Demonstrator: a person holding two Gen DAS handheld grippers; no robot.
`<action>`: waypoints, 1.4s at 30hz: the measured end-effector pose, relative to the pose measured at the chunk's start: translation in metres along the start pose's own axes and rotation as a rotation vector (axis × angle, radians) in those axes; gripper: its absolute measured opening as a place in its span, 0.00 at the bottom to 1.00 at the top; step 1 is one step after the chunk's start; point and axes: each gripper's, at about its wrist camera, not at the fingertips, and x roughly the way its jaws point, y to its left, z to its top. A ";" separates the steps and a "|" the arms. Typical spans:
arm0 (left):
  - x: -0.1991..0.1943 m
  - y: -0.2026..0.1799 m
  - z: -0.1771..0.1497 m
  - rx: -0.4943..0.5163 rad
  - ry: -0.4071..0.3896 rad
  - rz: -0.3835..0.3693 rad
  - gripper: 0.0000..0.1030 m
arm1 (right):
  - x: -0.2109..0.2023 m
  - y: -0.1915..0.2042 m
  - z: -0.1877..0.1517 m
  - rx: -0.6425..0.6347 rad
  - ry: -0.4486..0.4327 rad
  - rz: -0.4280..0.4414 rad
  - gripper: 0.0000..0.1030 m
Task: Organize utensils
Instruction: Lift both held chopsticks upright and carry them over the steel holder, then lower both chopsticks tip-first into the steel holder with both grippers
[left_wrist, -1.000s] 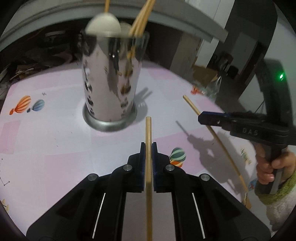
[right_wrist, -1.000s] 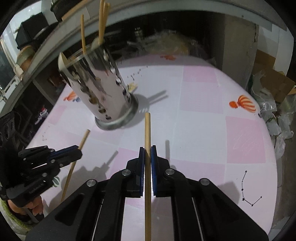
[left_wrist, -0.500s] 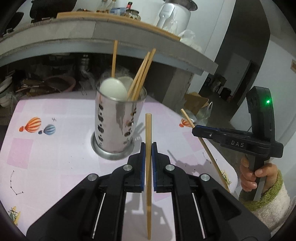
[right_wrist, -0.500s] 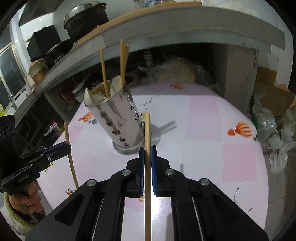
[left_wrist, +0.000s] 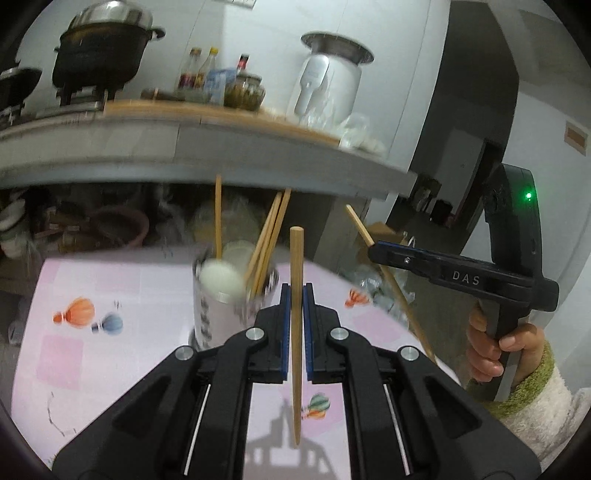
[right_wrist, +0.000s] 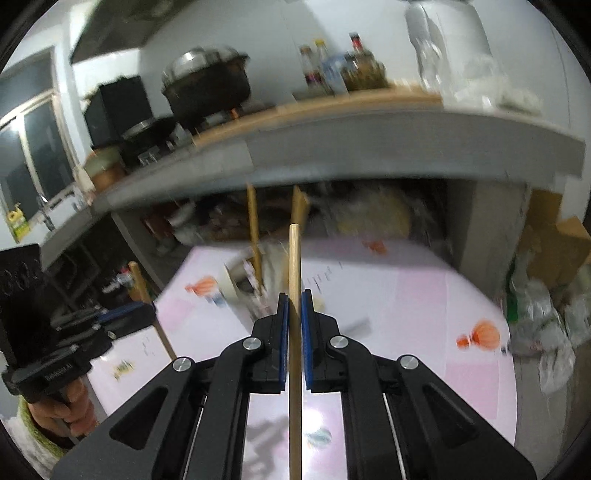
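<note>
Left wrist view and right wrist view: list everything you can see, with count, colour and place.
holder: 1, shiny metal, on table, holds spoons and chopsticks
held chopsticks: 2, wooden, one in each gripper
table: 1, pink with balloon prints
pot: 1, black, on counter
bottles: several, on counter
appliance: 1, white, on counter
left gripper: black, shut on chopstick
right gripper: black, shut on chopstick
hands: 2, on gripper handles
</note>
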 end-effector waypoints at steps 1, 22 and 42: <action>-0.001 0.000 0.006 0.005 -0.011 -0.003 0.05 | -0.002 0.003 0.008 -0.005 -0.022 0.013 0.07; 0.032 0.012 0.125 0.136 -0.276 0.106 0.05 | 0.062 0.004 0.119 0.109 -0.230 0.296 0.07; 0.085 0.056 0.102 0.110 -0.215 0.127 0.05 | 0.149 -0.016 0.090 0.133 -0.235 0.326 0.07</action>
